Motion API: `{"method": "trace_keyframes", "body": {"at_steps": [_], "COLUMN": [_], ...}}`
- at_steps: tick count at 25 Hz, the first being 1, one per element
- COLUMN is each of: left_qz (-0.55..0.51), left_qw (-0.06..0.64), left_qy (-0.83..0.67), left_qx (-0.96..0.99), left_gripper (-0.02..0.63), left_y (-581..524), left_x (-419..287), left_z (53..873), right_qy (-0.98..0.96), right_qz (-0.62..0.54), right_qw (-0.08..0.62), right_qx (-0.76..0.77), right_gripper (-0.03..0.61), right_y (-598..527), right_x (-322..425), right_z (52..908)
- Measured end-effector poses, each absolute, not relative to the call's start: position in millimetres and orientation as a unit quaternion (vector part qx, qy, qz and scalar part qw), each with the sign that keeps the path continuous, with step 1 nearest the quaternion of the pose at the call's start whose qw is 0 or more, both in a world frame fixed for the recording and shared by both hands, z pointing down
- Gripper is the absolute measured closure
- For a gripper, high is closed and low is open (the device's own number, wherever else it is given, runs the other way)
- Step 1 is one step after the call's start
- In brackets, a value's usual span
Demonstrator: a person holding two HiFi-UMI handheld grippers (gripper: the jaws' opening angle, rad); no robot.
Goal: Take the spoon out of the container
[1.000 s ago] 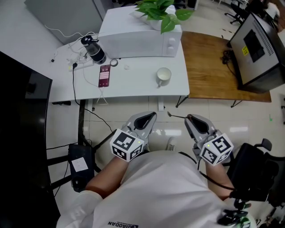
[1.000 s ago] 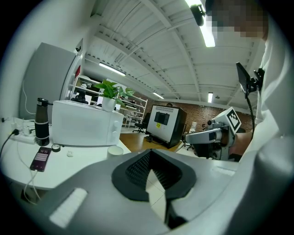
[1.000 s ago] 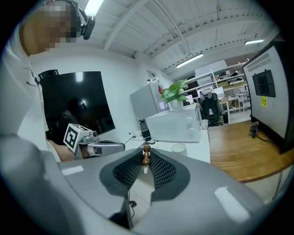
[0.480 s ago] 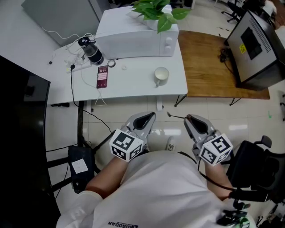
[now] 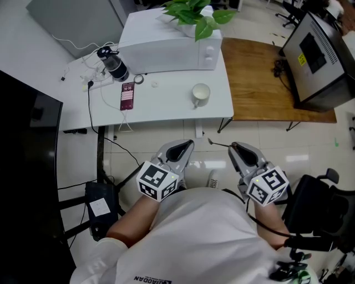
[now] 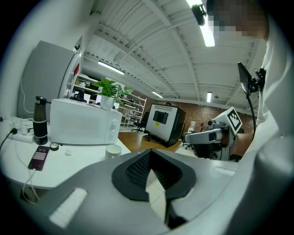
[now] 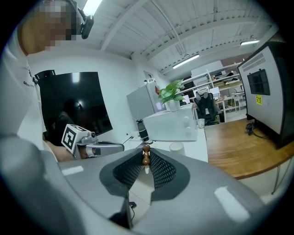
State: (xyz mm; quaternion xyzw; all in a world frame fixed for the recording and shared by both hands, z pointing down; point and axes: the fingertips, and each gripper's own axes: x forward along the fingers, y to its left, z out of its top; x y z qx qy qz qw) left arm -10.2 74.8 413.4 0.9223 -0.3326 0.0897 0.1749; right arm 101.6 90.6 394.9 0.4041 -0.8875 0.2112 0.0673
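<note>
Two hand-held grippers: both sit close to the person's body, over the floor (image 5: 166, 145), short of the counter.
Left hand-held gripper (image 5: 189, 144): jaws closed to a point at the tips, nothing between them.
Right hand-held gripper (image 5: 234, 147): jaws narrowed onto the spoon (image 5: 220, 145); its brown beaded handle end (image 7: 146, 155) sits pinched between the pads, and the thin stem juts out leftward over the floor.
Task progress: the spoon appears already out of the container, lifted clear and well apart from it; what seems left is only to set it down somewhere.
Container: a white cup (image 5: 201, 94) stands upright near the front right of the counter; I see nothing sticking out of it.
Counter (image 5: 166, 108): white, carrying a red phone (image 5: 128, 95) on a cable, a dark bottle (image 5: 113, 62), and a white microwave (image 5: 172, 47) with a green plant (image 5: 197, 14) on top.
Room: a wooden counter (image 5: 266, 77) adjoins on the right, bearing a black cabinet (image 5: 324, 55); pale tiled floor, an open office behind.
</note>
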Motion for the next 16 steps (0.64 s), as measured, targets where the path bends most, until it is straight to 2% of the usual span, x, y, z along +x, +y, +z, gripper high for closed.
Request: {"method": "trace_keyframes", "body": {"at_steps": [16], "left_qz": [0.094], "left_qw": [0.171], "left_qy": [-0.328], "left_qx": [0.924], "left_gripper": [0.609], "left_y": [76.6], "left_x": [-8.9], "left_z": [412.9], "right_qy": [-0.888], "right_qz": [0.212], "right_qw": [0.073], "right_qx": [0.402], "right_gripper": [0.525], "right_y": [89.4], "right_x": [100.8], "right_z": [395.3]}}
